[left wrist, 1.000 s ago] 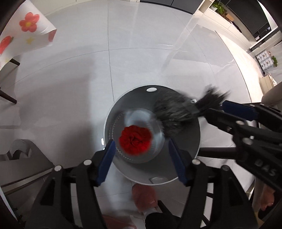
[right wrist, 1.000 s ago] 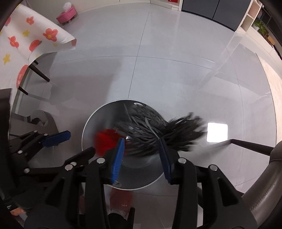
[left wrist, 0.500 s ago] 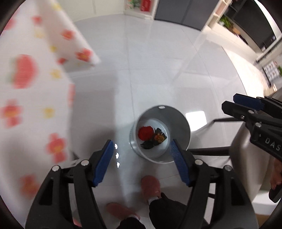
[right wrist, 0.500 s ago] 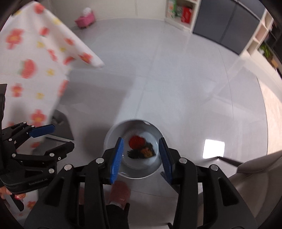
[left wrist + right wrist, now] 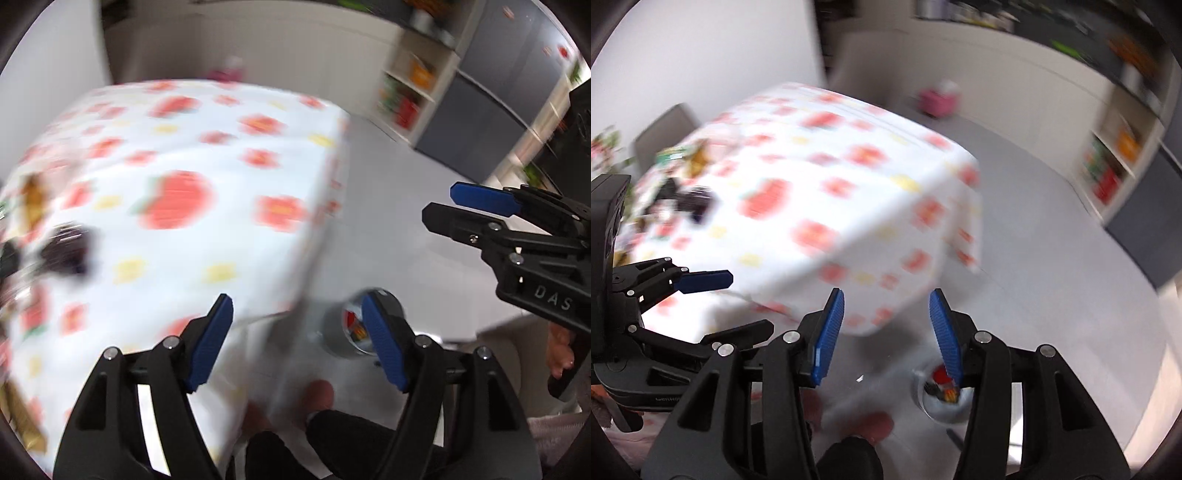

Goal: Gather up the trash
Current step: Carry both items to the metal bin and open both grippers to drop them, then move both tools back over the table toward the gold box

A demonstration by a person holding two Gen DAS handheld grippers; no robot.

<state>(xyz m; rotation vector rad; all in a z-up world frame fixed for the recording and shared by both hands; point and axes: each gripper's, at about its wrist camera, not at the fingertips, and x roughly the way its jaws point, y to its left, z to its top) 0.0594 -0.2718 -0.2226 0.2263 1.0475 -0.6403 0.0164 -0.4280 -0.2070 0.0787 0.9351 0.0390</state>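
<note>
Nearest in each wrist view are the tongs themselves. The left gripper (image 5: 297, 341) has its blue pads wide apart and opening, nothing between them; the right gripper (image 5: 886, 332) is likewise empty, its jaws moderately wide and also opening. Each shows in the other's view — the right at the right edge of the left view, the left at the left edge of the right view.

Just beyond the fingertips, down on the grey floor (image 5: 388, 221), stands the bin (image 5: 942, 400), with red and dark scraps already inside it. A slippered foot (image 5: 875, 424) shows near the bin.

Farther off and to the left is the table (image 5: 184, 192) under a flowered cloth. At its far left edge lies a blurred cluster of trash (image 5: 679, 192) — dark and brownish wrappers, too smeared to tell apart. Shelves (image 5: 410, 92) and dark cabinets line the far wall.

By my reading, both hands are empty and between loads: some trash is binned, more waits on the table. The next move calls for reaching across to that far-left cluster with jaws wide, settling on one piece per gripper, and closing firmly, since thin wrappers will likely slip.
</note>
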